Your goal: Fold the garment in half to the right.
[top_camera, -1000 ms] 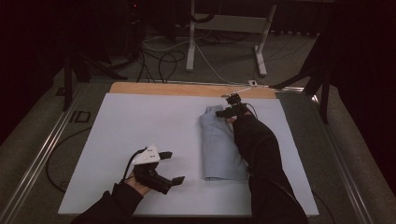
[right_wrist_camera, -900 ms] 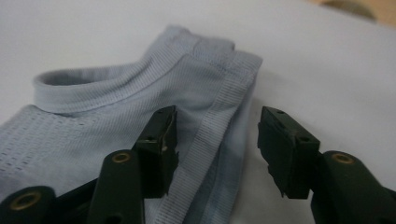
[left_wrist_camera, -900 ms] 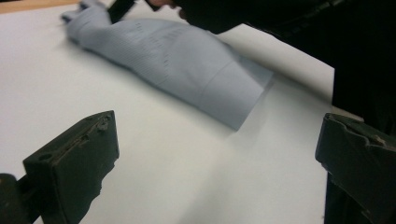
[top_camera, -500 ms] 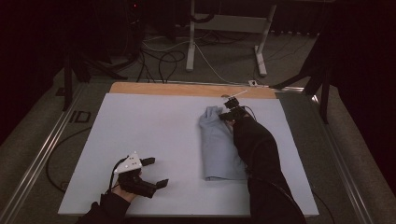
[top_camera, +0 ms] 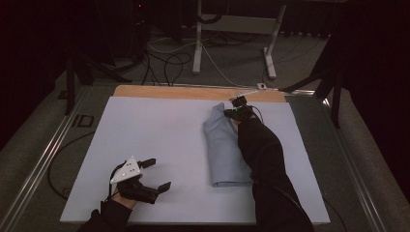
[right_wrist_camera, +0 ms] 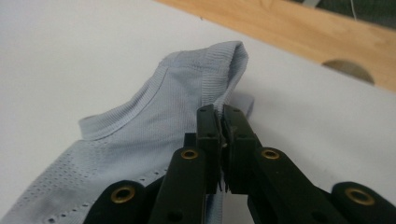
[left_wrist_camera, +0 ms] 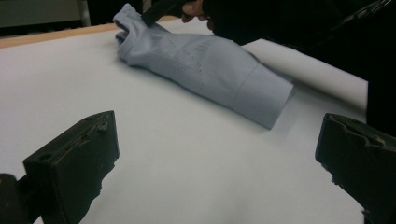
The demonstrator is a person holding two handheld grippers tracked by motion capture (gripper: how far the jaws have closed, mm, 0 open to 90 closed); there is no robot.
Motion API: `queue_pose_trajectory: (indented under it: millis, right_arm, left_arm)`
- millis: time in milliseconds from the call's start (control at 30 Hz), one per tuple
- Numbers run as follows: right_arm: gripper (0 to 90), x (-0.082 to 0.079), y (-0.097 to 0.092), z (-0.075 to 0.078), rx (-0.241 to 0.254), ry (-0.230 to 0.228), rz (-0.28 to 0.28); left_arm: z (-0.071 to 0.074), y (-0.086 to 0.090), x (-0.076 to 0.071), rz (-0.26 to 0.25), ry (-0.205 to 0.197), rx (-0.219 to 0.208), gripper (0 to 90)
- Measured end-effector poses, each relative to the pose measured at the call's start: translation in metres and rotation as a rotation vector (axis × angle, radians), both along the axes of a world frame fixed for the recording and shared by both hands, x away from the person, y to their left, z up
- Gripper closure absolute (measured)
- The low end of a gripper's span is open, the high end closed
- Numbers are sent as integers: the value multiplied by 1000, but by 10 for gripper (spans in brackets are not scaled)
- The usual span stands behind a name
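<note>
High view shows a white sheet point(top_camera: 159, 145) covering most of the table point(top_camera: 193, 92), whose bare wooden strip runs along the far edge. On the right half of the sheet lies a folded pale blue garment point(top_camera: 222, 150), long axis running from the near side toward the far edge, its cut hem nearest the person and its ribbed collar end farthest. A dark sleeve point(top_camera: 263, 159) lies along the garment's right side. At the far end of the garment the right gripper point(top_camera: 232, 112) has just been closing, and its jaws now stand pressed together on the cloth. Right gripper view shows the same: the right gripper point(right_wrist_camera: 222, 122) pinches a fold of the garment point(right_wrist_camera: 154, 121) just below the raised ribbed collar, the fabric bunched up at the tips, with the wooden strip point(right_wrist_camera: 299, 42) beyond. The left gripper point(top_camera: 153, 173) hovers over bare sheet at the near left, well apart from the garment, its jaws spread wide with nothing between them. Left gripper view looks across the sheet point(left_wrist_camera: 140, 116) between those two spread jaws at the garment point(left_wrist_camera: 210, 70), hem toward the camera.
</note>
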State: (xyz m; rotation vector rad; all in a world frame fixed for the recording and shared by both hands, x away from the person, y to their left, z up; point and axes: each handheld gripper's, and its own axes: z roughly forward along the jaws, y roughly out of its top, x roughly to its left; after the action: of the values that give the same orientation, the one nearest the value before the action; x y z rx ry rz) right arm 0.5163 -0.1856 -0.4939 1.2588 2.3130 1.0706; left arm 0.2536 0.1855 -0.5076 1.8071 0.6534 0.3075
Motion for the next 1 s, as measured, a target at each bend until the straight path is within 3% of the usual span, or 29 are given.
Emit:
queue_pose_trajectory:
  millis: [100,333,533,700,800,1000]
  right_arm:
    - [870,2,0,-6,-29,22,-18]
    - [868,5,-3,-12,-23,46,-26]
    - [866,7,-2,-23,-64,78,-49]
    - [848,7,-2,-23,-66,70,-40]
    - [814,7,-2,-21,-65,74,-40]
    - [608,2,-1,-6,-71,48,-18]
  left_arm:
    - [0,-1,0,5,-8,15,3]
    - [-3,2,2,29,5,13,3]
    - [-4,1,2,26,3,19,4]
    - [-4,3,3,34,6,13,3]
    - [-4,3,3,33,7,20,4]
    - [-3,2,3,30,6,22,3]
